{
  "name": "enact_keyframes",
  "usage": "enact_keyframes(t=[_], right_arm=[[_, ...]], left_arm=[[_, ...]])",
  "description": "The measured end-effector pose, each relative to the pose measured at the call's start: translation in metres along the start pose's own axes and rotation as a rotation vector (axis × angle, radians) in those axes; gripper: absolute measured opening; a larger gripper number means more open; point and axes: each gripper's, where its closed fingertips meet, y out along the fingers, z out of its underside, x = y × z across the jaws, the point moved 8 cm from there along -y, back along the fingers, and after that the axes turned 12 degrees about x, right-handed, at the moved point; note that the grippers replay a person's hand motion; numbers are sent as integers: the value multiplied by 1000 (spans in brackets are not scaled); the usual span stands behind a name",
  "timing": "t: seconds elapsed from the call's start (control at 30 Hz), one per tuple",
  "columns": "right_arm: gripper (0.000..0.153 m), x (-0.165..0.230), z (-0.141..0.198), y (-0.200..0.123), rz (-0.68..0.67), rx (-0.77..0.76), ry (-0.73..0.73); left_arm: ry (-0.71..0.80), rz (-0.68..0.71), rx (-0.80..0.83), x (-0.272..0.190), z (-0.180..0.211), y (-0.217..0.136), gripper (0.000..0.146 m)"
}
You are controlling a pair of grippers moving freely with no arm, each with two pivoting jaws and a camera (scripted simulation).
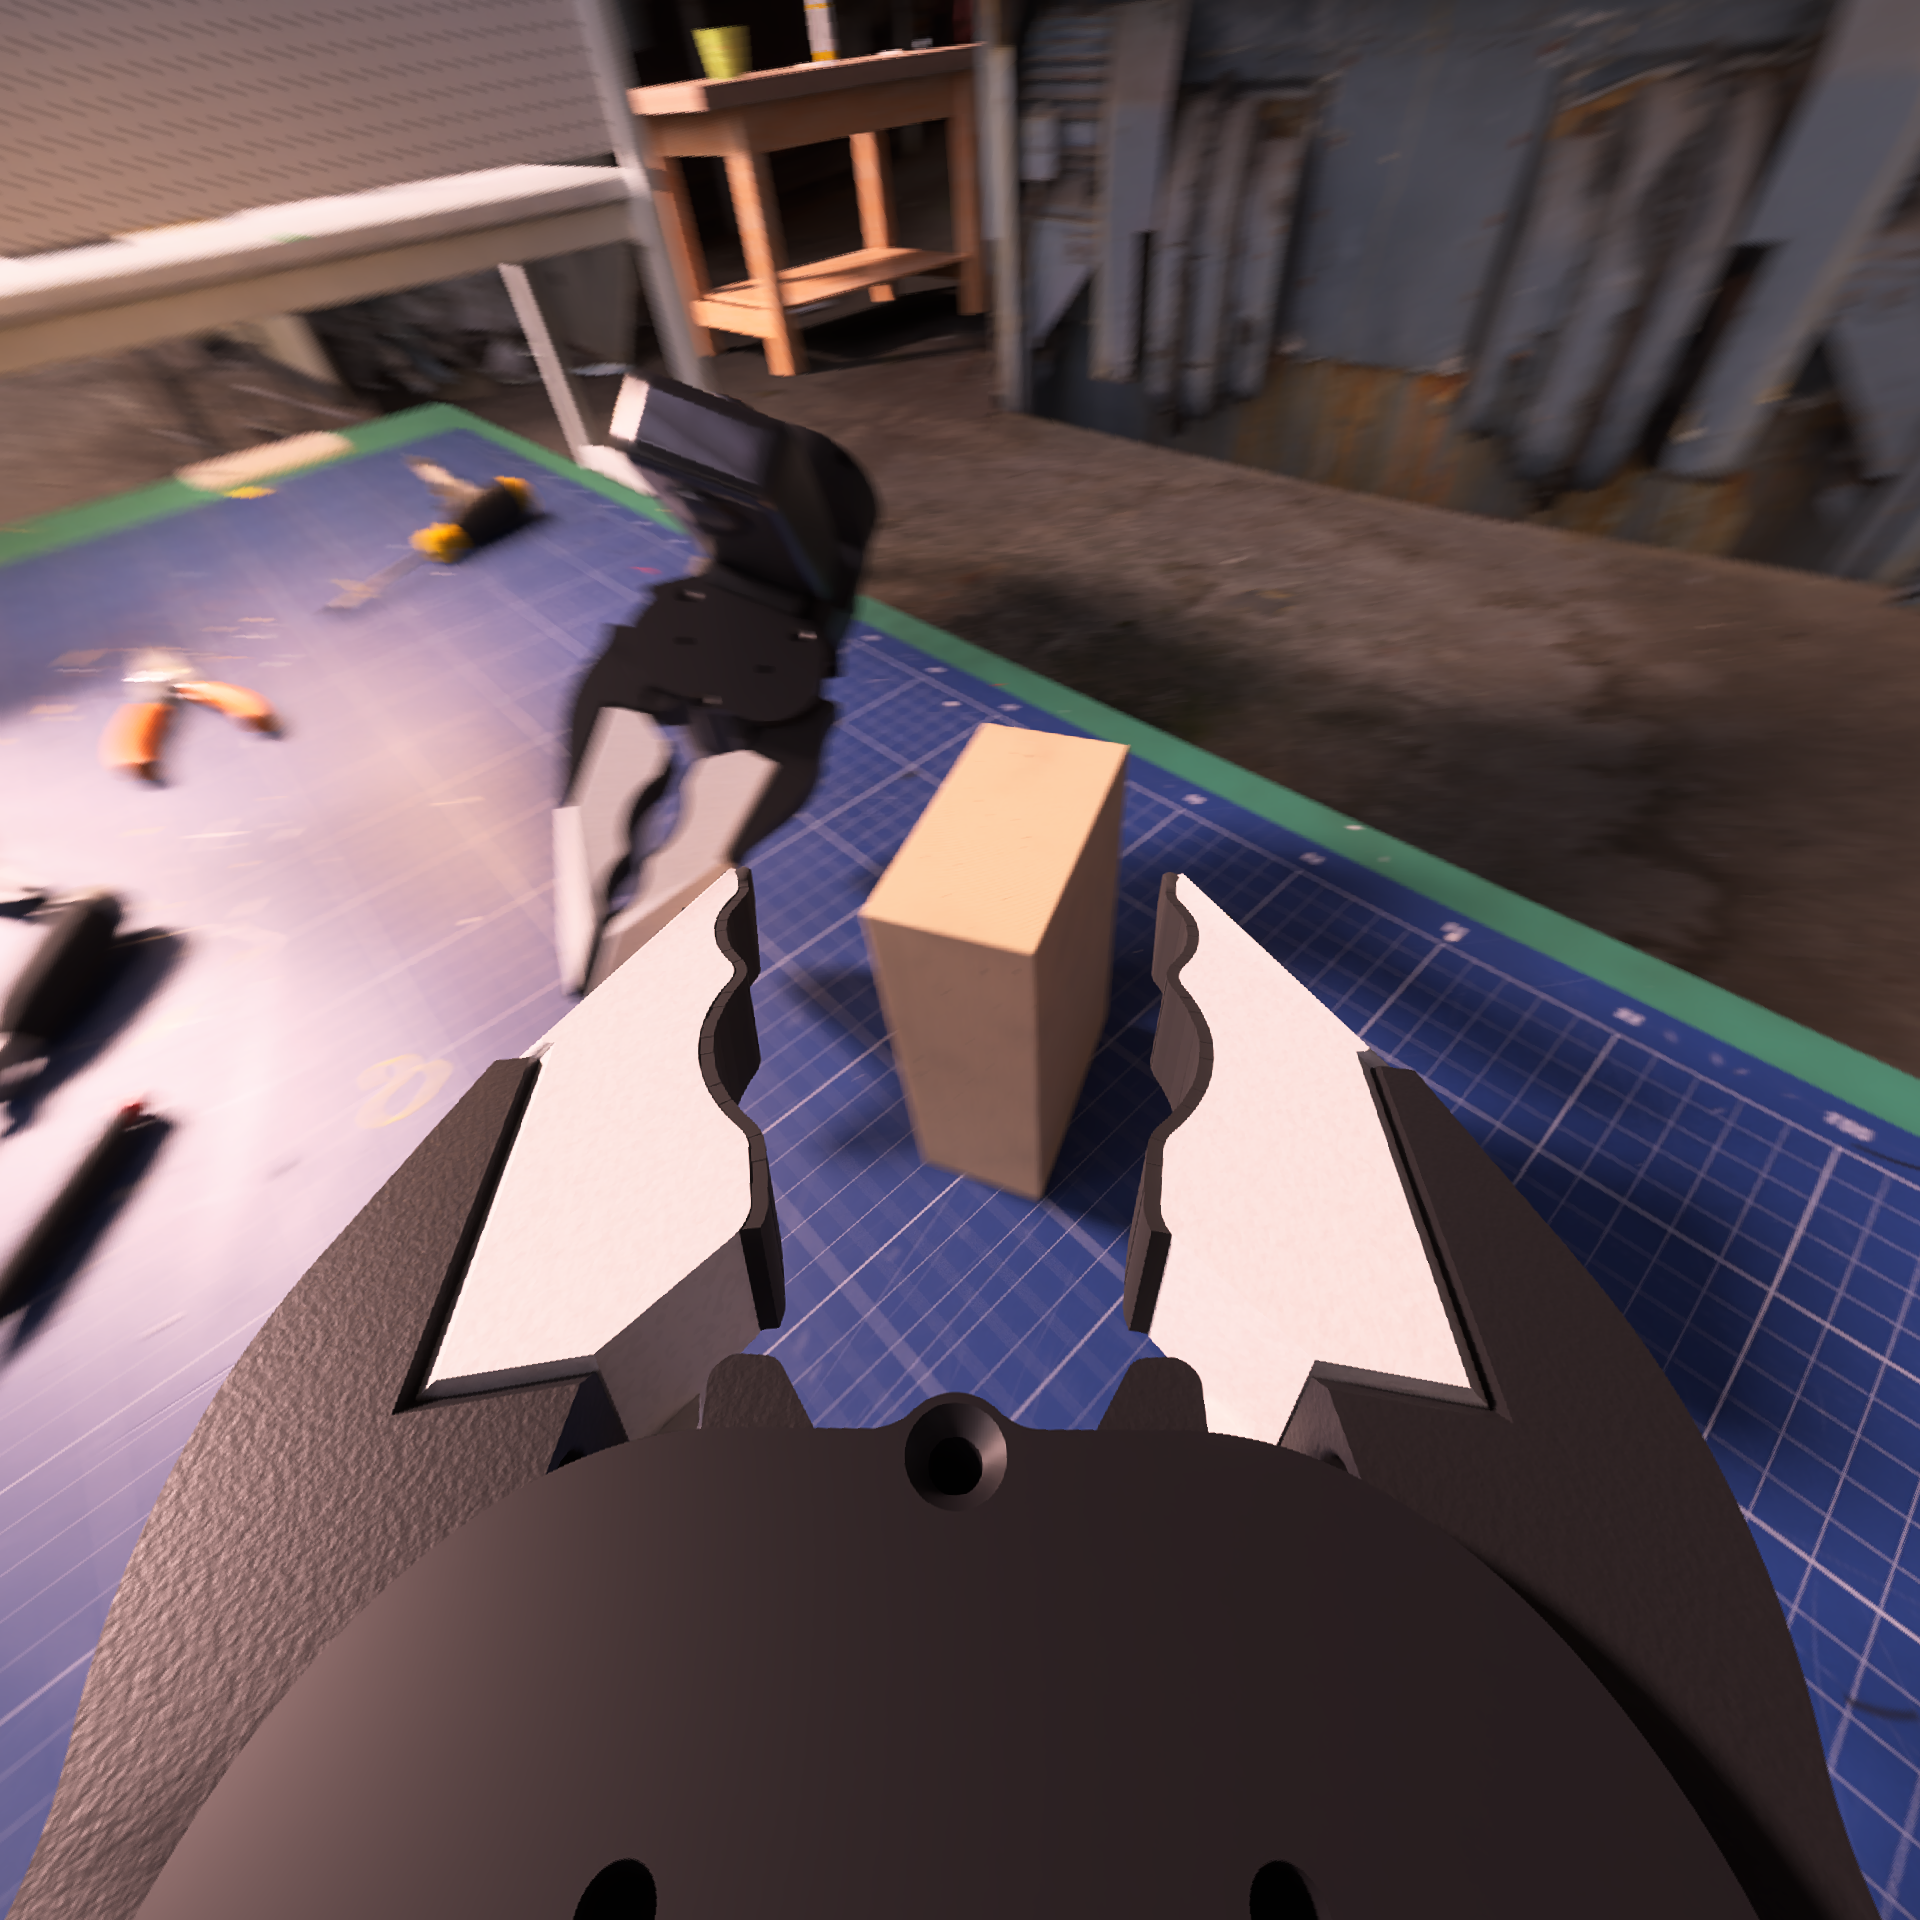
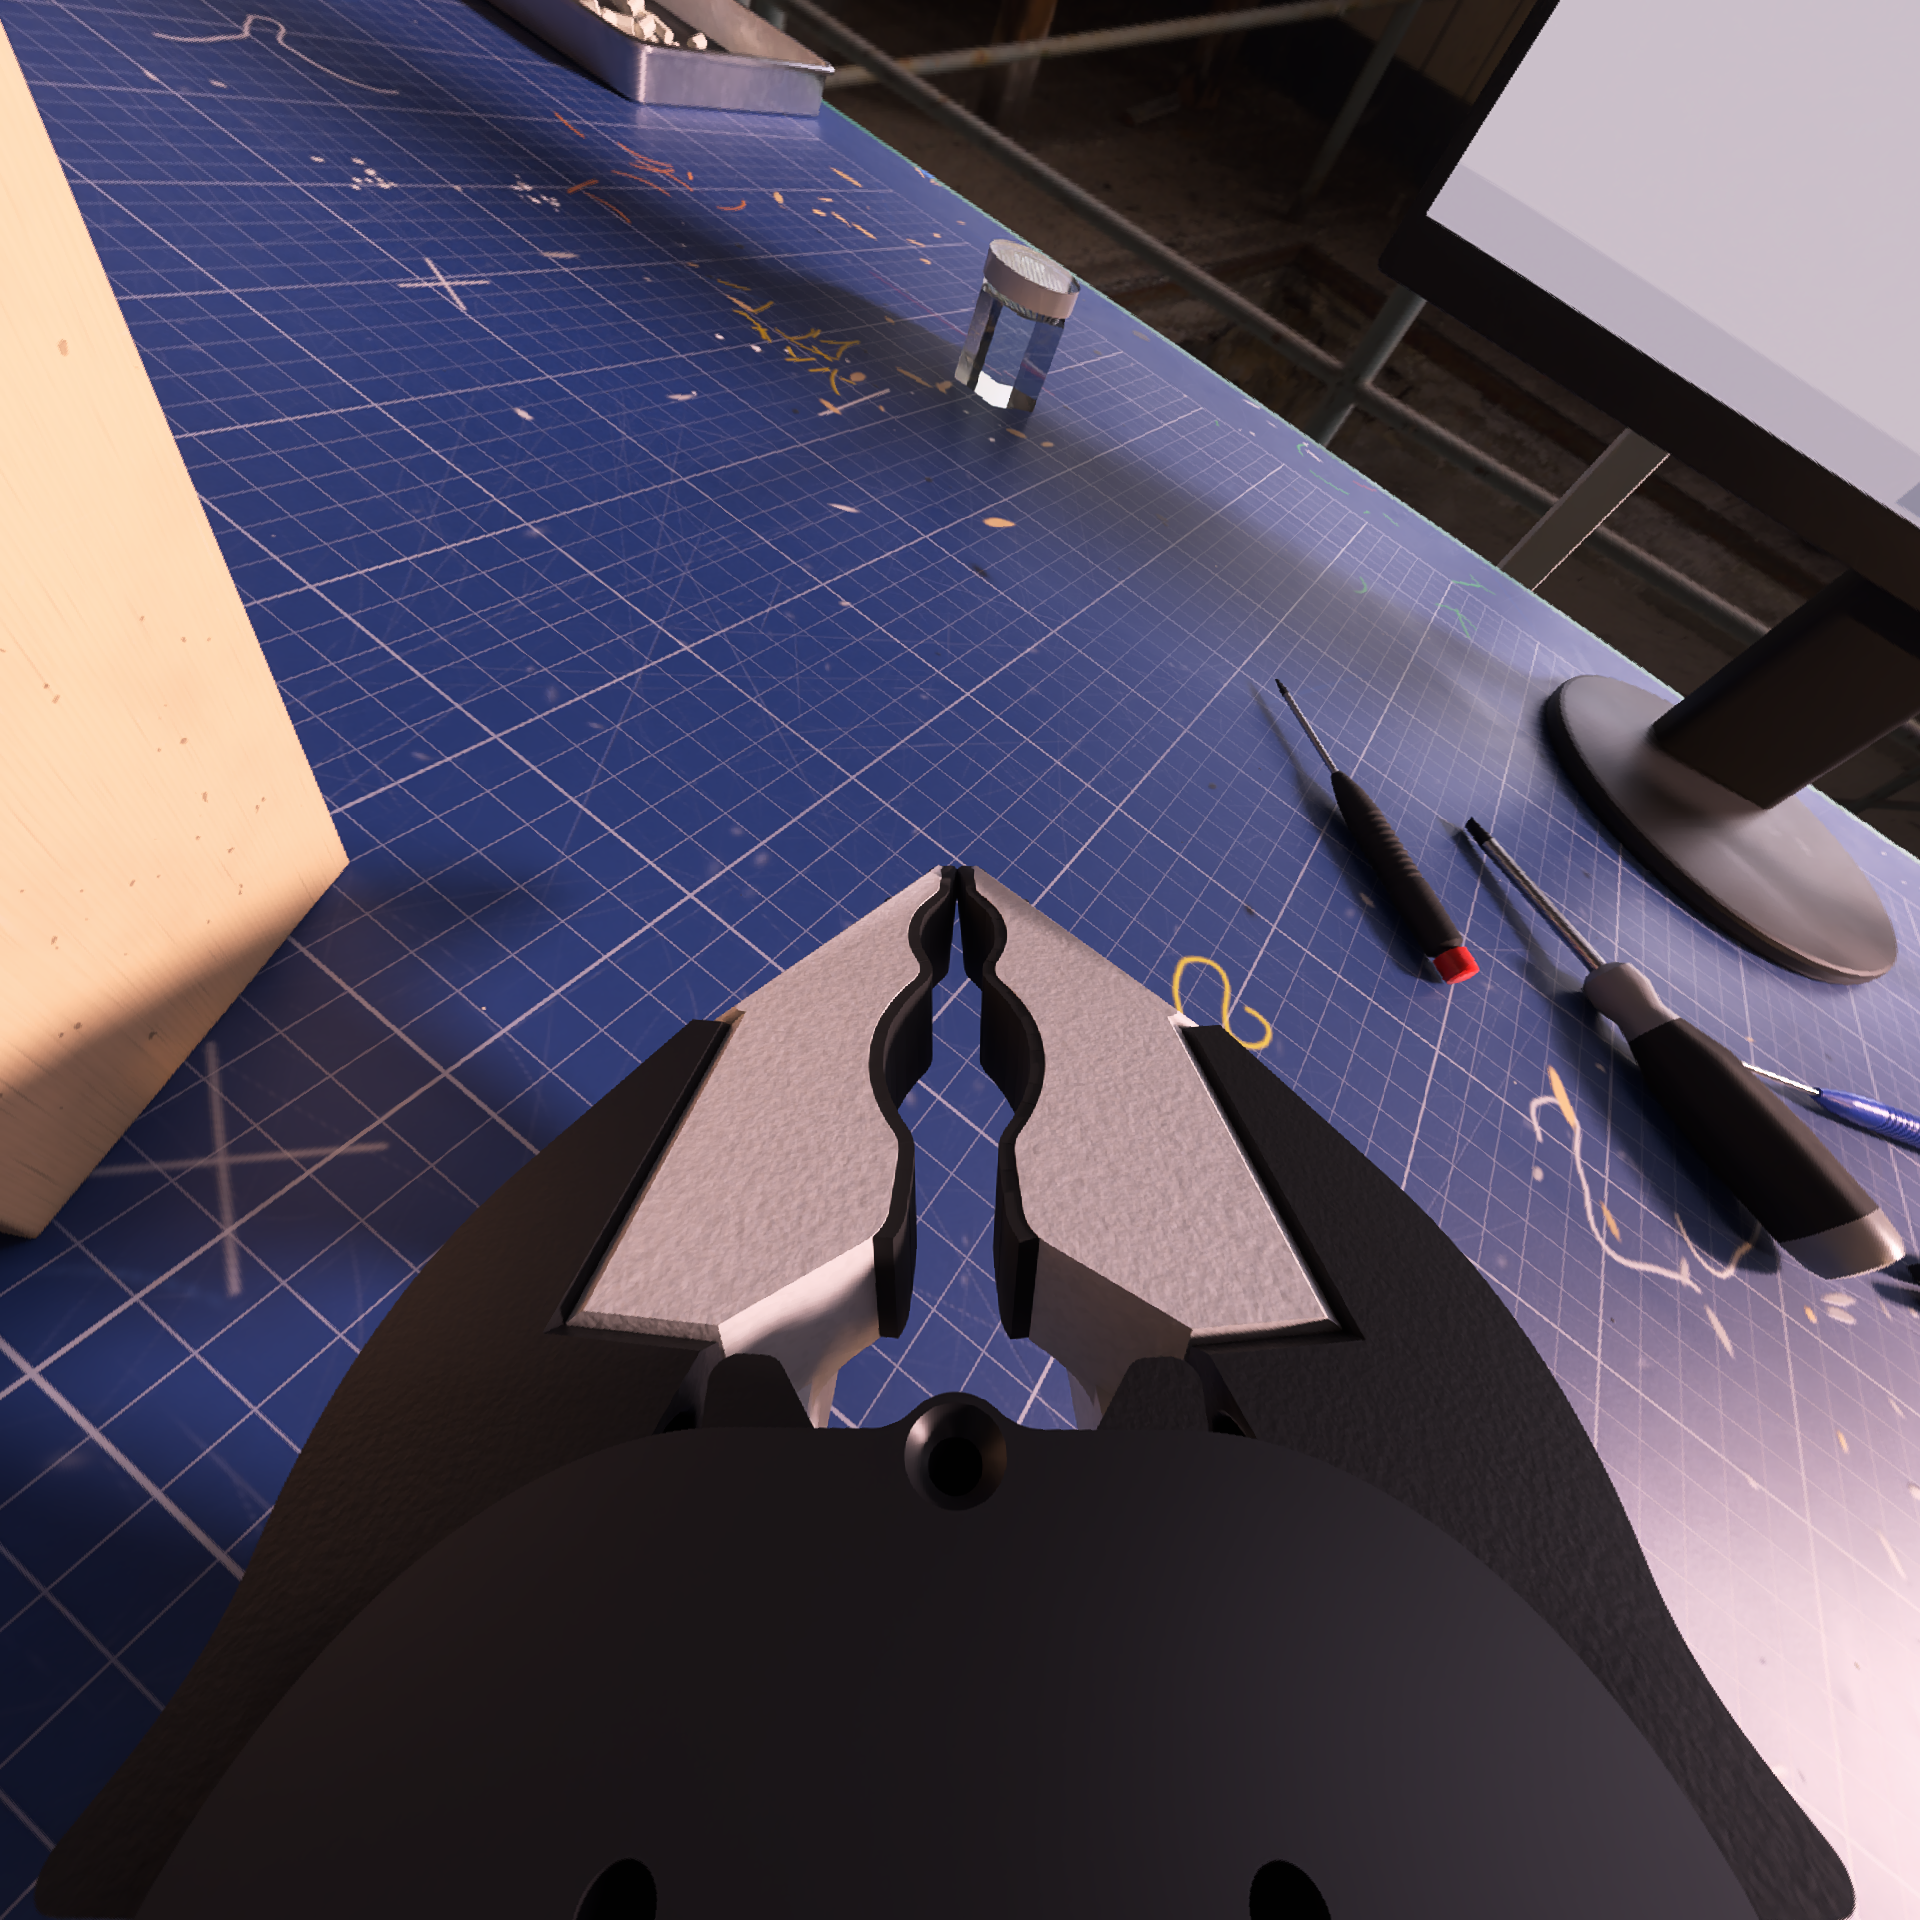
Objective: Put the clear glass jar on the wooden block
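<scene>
The wooden block (image 1: 997, 956) stands upright on the blue cutting mat (image 1: 1455, 1195), just beyond my open, empty left gripper (image 1: 956, 883). In the right wrist view the block (image 2: 125, 675) fills the left edge. The clear glass jar (image 2: 1016, 324) with a grey lid stands upright far ahead, near the mat's far edge. My right gripper (image 2: 957, 875) is shut and empty, low over the mat, far short of the jar. The right gripper also shows in the left wrist view (image 1: 665, 862), left of the block.
Two screwdrivers (image 2: 1392, 852) (image 2: 1704, 1081) and a monitor stand (image 2: 1725, 831) lie right of my right gripper. A metal tray (image 2: 675, 52) sits at the far edge. Orange pliers (image 1: 187, 717) and other tools lie at left. A wooden table (image 1: 821, 197) stands beyond the mat.
</scene>
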Motion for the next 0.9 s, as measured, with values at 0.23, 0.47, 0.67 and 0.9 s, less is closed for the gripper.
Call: enact_keyframes(t=[0.23, 0.47, 0.67, 0.9], right_arm=[[0, 0, 0, 0, 2, 4, -4], [0, 1, 0, 0, 0, 5, -7], [0, 1, 0, 0, -5, 3, -10], [0, 2, 0, 0, -10, 7, -18]], left_arm=[[-71, -514, 149, 39, 2, -138, 66], [-282, -713, 535, 122, 70, -190, 64], [-387, -683, 702, 174, 136, -193, 66], [-492, -616, 776, 208, 191, -188, 70]])
